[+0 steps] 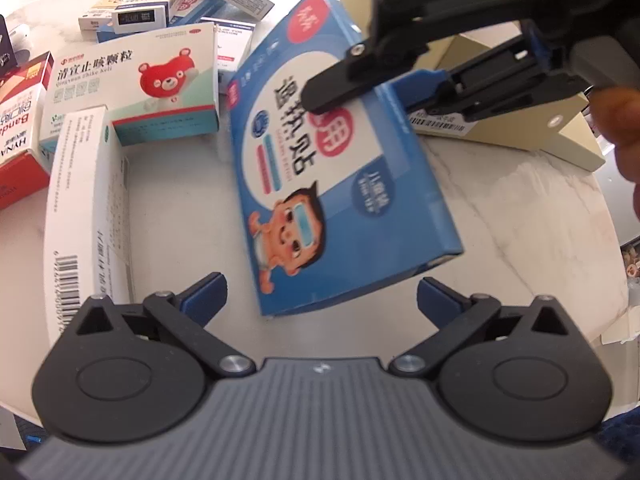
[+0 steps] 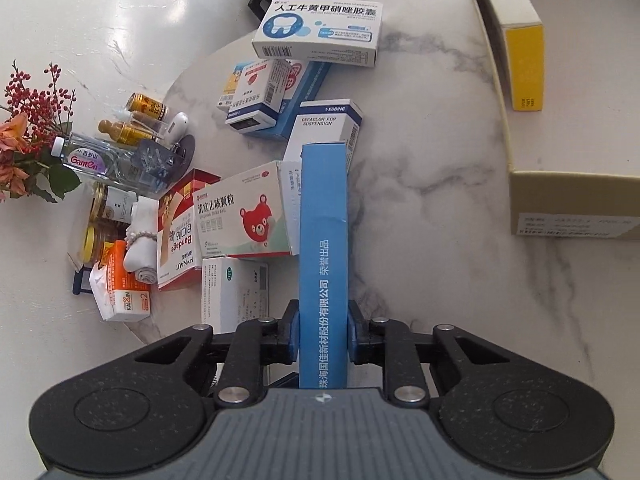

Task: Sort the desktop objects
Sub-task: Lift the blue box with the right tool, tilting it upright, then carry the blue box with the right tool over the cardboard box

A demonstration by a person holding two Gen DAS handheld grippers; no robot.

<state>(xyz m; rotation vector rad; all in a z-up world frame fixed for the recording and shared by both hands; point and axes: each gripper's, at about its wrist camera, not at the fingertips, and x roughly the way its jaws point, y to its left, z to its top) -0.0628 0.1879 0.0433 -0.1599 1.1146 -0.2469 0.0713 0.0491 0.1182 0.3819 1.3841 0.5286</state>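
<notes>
A flat blue fever-patch box (image 1: 320, 184) with a cartoon child hangs tilted over the marble table (image 1: 500, 208). My right gripper (image 1: 366, 96) comes in from the upper right and is shut on the box's upper part, one black finger across its face. In the right wrist view the same box (image 2: 324, 220) stands edge-on, and the blue pads of my right gripper (image 2: 324, 334) press on both of its sides. My left gripper (image 1: 320, 296) stands wide open at the box's lower end, its pads apart from the cardboard.
A bear-printed box (image 1: 136, 80), a long white box (image 1: 80, 208) and a red bandage box (image 1: 16, 132) lie to the left. A beige carton (image 2: 572, 200) holding a yellow box (image 2: 524, 64) is on the right. Bottles (image 2: 92, 160) and flowers (image 2: 24, 136) crowd the far left.
</notes>
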